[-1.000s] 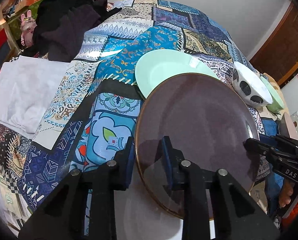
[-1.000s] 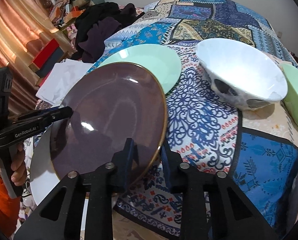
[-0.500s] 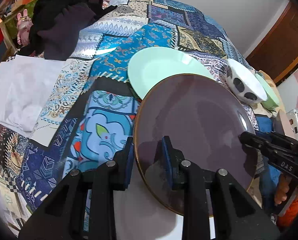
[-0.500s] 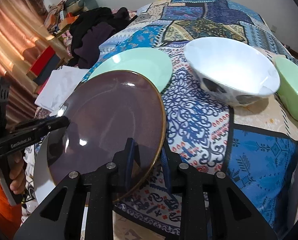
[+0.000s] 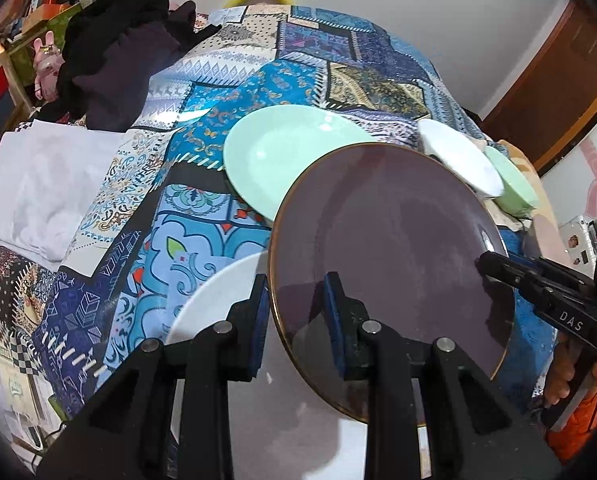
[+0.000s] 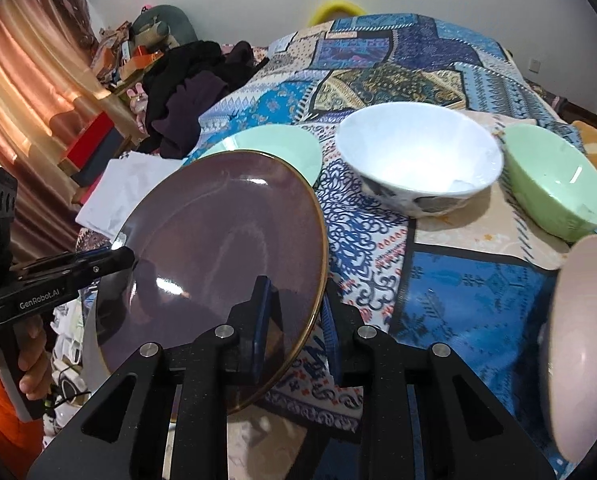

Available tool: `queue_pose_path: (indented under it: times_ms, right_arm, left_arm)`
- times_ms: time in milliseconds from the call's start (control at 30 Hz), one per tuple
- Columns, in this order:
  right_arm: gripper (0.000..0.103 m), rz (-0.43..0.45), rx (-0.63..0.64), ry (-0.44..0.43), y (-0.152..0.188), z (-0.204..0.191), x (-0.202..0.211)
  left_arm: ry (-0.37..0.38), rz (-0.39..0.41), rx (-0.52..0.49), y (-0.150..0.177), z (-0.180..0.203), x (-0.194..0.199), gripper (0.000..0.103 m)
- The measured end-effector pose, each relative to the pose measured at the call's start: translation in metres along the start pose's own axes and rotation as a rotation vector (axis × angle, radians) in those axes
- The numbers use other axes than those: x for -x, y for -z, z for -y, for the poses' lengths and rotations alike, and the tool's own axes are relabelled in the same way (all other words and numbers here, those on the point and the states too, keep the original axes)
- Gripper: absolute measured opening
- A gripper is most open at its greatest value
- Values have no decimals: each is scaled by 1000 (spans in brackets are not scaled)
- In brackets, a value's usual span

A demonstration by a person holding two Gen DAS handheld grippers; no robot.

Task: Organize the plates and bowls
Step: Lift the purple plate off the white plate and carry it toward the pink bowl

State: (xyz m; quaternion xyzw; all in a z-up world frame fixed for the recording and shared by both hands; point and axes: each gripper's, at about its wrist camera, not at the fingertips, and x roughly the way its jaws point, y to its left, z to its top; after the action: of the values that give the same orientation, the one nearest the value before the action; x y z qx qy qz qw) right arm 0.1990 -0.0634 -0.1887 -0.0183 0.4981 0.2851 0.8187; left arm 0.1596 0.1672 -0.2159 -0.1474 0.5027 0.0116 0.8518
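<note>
Purple plate carried level above the patchwork bedspread, clamped at opposite rims by both grippers. Left gripper clenched on the near-left rim, one finger under and one over; seen from the right wrist as a black tool biting the far edge. Right gripper likewise clenched on the opposite rim, visible from the left wrist at the plate's right side. Two-point grip judged to keep a wide, shallow plate from tipping or slipping out of narrow pads.

White plate directly beneath, partly hidden; purple plate apparently just lifted from it or about to be set on it, cannot tell which. Mint plate just beyond, flat on the bedspread, a likely stacking spot. Bowls grouped apart to the right: white bowl, green bowl, pink bowl at the frame edge, tilted.

Dark clothes and white cloth at the far left, well clear of the dishes.
</note>
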Motion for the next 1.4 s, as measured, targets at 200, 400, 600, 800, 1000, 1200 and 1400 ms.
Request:
queue_pose_path:
  times_ms: [200,400,600,800,1000,1200,1400]
  right_arm:
    - [22,25,-14,9,8,10,22]
    - [22,49,-40,19,19,24,42]
    - [22,43,-60,39,35,41,54]
    - [22,29,-93,52,51,58,62]
    - [22,14,-117,68,63,72,65]
    - [22,-3,-129,75,70,82,62]
    - [22,-23,-143,75,72,88,54]
  left_arm:
    - [11,7,-18,6,23,14,26]
    - [23,-3,-38,13,48,21,27]
    - [34,-23,-62,22,76,22,26]
    - [44,-49,-83,31,100,16,27]
    - [48,-93,-106,40,118,3,26]
    - [38,-124,-132,44,132,-11,26]
    - [23,-151,-139,43,135,-26,26]
